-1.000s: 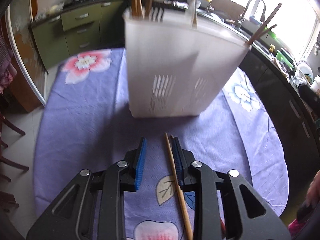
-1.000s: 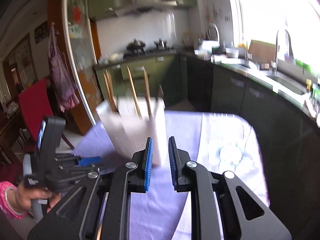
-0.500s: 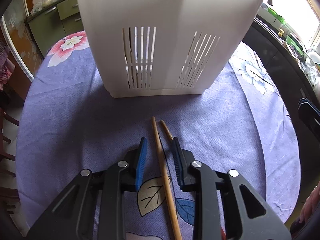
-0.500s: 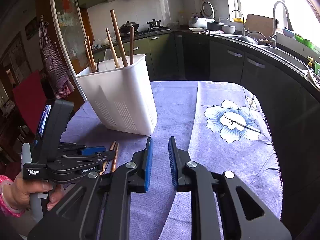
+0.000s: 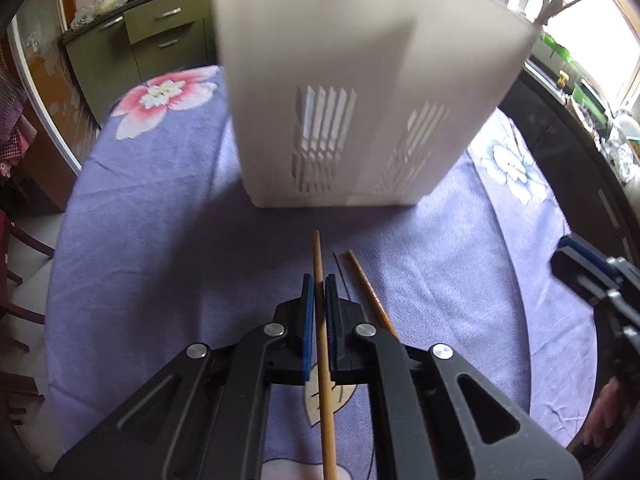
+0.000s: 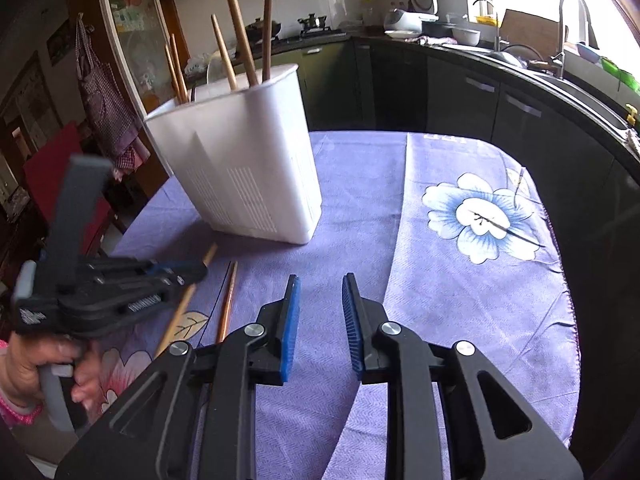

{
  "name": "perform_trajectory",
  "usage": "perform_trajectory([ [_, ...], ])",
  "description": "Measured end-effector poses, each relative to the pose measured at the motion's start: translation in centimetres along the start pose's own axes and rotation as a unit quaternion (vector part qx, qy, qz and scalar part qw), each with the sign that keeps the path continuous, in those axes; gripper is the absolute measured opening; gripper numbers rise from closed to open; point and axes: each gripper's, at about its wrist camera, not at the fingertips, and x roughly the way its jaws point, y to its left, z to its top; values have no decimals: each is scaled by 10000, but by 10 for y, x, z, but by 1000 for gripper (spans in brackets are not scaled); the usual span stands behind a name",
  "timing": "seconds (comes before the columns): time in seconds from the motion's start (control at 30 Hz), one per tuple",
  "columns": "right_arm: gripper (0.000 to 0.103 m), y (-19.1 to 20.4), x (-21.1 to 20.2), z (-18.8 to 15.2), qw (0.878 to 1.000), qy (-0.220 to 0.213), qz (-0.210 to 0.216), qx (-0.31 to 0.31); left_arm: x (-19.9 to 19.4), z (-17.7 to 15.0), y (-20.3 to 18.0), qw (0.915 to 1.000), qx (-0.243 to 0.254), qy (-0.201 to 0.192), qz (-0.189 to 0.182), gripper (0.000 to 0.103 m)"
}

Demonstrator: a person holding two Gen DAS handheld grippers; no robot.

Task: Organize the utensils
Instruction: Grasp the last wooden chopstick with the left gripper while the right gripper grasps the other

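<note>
**Desk:** Kitchen setting first, then the grippers — what have we got?

**Photographer:** Dark cabinets and a sink counter [image 6: 520,76] ring a table [image 6: 460,288] under a purple floral cloth. The left gripper [image 5: 319,288] has just clamped down on a pale wooden chopstick [image 5: 323,360]; its blue pads [image 5: 307,320] press the stick from both sides, the tip jutting forward towards the white utensil holder [image 5: 360,92]. A person's hand [image 6: 36,364] grips that tool's handle at the table's near-left edge.

**Desk:** And the other one?

**Photographer:** The right gripper [image 6: 319,312] hangs over bare cloth, jaws parted a little and just widened, nothing between them, touching nothing.

**Desk:** Where do the utensils lie?

**Photographer:** A second, darker chopstick [image 5: 368,292] lies flat on the cloth just right of the clamped one, angled slightly away and apart from it. The holder stands upright beyond both tips, near but not touching, with several wooden sticks [image 6: 240,32] poking from its top.

**Desk:** Room to move?

**Photographer:** Open cloth spreads right of the holder out to the blue flower print [image 6: 480,216] and the rounded table edge. The left side is tighter, with a red chair [image 6: 44,176] close by.

**Desk:** Anything unclear?

**Photographer:** From the left wrist view the holder is blurred and cut off at the top. Both chopsticks' rear ends run under the gripper bodies. Whether the clamped stick is lifted clear or touches the cloth, I cannot tell.
</note>
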Motion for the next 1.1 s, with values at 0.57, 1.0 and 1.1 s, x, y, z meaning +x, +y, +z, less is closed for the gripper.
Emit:
perform_trajectory([
  [0.57,22,76,91,12,9909,1050,370,-757,-128,-18,40,9861,-55,-1655,-133,6],
  [1.0,7,113,124,22,9867,1210,-63,-1083,-134,-24,44,9849,4,-1724,-170,6],
  [1.1,6,112,124,22,9873,1183,-68,-1060,-132,-26,44,9857,8,-1675,-179,6],
])
